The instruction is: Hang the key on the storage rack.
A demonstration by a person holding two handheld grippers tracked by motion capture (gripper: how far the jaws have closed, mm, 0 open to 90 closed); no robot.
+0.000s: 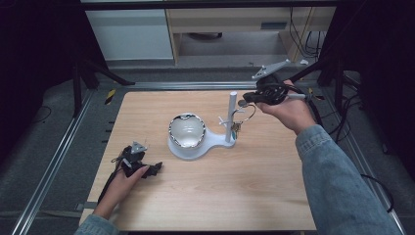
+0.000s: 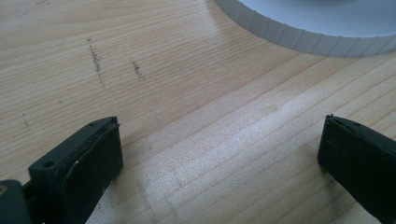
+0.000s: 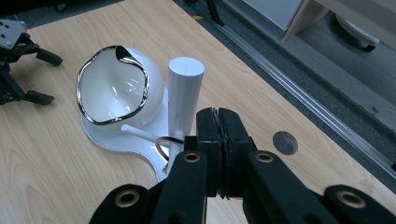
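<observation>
A white stand (image 1: 188, 152) carries a shiny-rimmed white bowl (image 1: 186, 129) and an upright post (image 1: 230, 117) with side pegs. A wire key ring (image 1: 250, 113) loops from the post's peg side, with keys (image 1: 236, 128) hanging low beside the post. My right gripper (image 1: 242, 102) is held above the table just right of the post top, shut on the key ring (image 3: 163, 141), jaws pressed together (image 3: 218, 116). My left gripper (image 1: 155, 169) rests on the table front left, open and holding nothing (image 2: 219, 154). The stand's ribbed edge (image 2: 303, 37) lies ahead of it.
The wooden table (image 1: 220, 196) has metal rails along its sides and dark floor beyond. A round hole (image 3: 285, 143) marks the tabletop near the right gripper. Cabinets stand past the far edge. The other hand's open gripper (image 3: 46, 77) lies beyond the bowl (image 3: 116, 88).
</observation>
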